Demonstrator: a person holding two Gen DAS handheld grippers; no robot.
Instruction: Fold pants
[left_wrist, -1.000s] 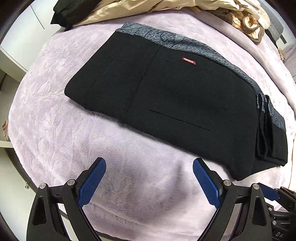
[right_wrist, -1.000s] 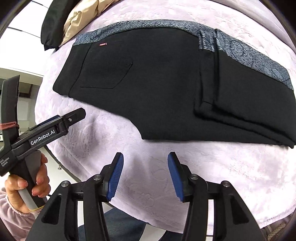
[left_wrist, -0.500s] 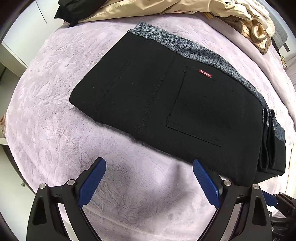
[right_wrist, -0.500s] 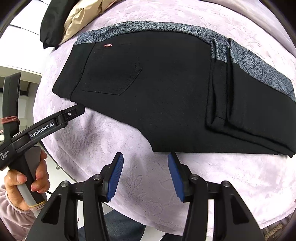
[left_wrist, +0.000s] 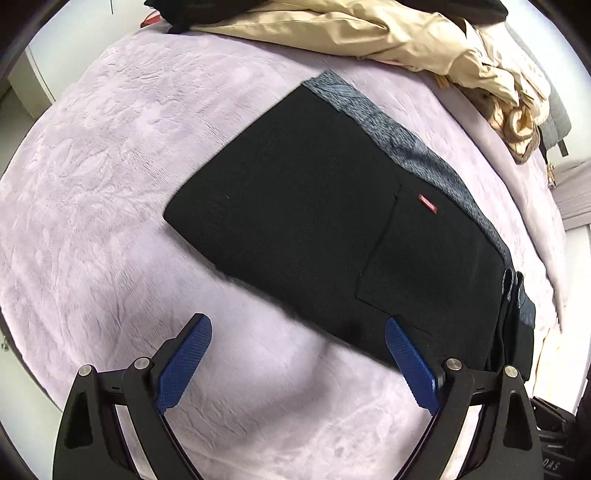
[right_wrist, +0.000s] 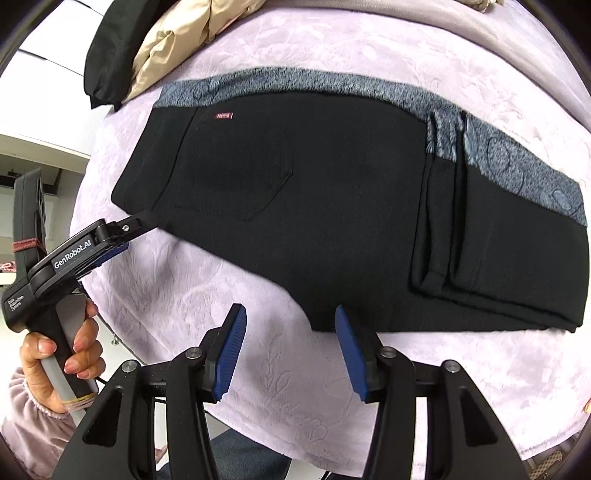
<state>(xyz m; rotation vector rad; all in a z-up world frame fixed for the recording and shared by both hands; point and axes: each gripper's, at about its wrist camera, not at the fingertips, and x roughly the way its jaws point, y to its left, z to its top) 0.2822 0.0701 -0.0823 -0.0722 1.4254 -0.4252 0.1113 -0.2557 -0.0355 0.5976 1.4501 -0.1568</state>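
Both tools hover low at the near edge of the bed, each with its blue pads spread apart and nothing between them: the left tool (left_wrist: 297, 356) sits wide open just short of the near hem of the pants (left_wrist: 332, 221), and the right tool (right_wrist: 288, 345) is parted more narrowly with one pad reaching the cloth's near edge. The pants (right_wrist: 332, 206) lie flat on the lilac bedspread (left_wrist: 92, 221), already doubled over into a thick black slab, with the patterned grey waistband (right_wrist: 369, 92) along the far side and stacked folded edges showing toward the right. A small red label (left_wrist: 427, 204) marks the pocket, so the seat faces up. In the right wrist view the left tool (right_wrist: 122, 230) comes in from the side with its tip at the left corner of the garment; whether it touches the cloth I cannot tell. Spacing the tools along the near edge looks meant to let both take the same hem so the slab can be turned evenly. Beige clothing (left_wrist: 388, 29) is heaped beyond, well apart from the pants.
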